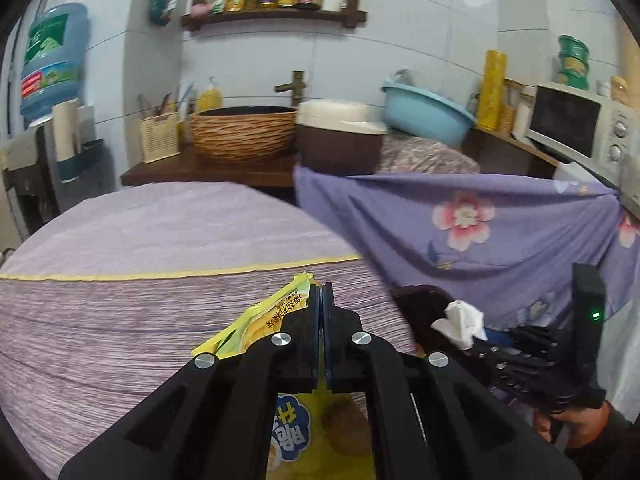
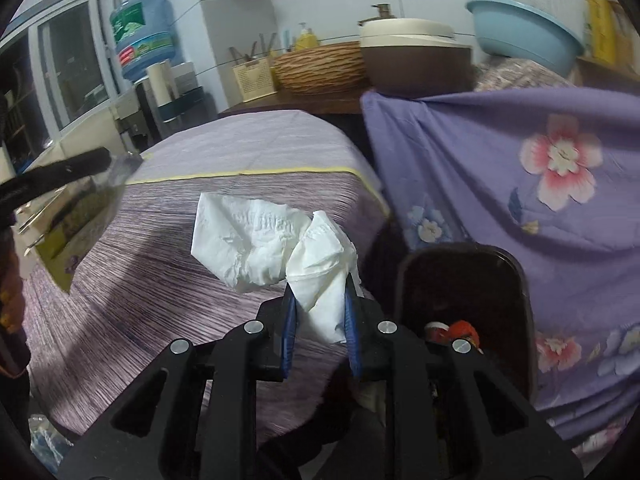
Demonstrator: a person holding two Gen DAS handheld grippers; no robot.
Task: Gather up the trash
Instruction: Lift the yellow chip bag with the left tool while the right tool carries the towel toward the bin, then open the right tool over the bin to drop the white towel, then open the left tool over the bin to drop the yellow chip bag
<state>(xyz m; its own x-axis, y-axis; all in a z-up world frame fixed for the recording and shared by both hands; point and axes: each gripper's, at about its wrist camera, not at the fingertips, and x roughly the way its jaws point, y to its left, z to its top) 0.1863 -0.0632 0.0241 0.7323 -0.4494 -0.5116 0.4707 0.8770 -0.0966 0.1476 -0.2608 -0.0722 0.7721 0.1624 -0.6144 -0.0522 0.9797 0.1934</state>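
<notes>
We hold the left tongs pressed together on the yellow snack wrapper, above the surface near its right edge. The right tongs grip the crumpled tissue, their jaws partly closed, beside the dark bin, which we judge is the drop point for both.

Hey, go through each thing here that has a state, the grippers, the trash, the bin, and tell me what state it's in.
left gripper: shut on the yellow snack wrapper
yellow snack wrapper: pinched, lifted over the table
right gripper: shut on the white tissue
white tissue: crumpled, held between the fingers
dark bin: open-topped, some trash already inside
blue basin: tilted
</notes>
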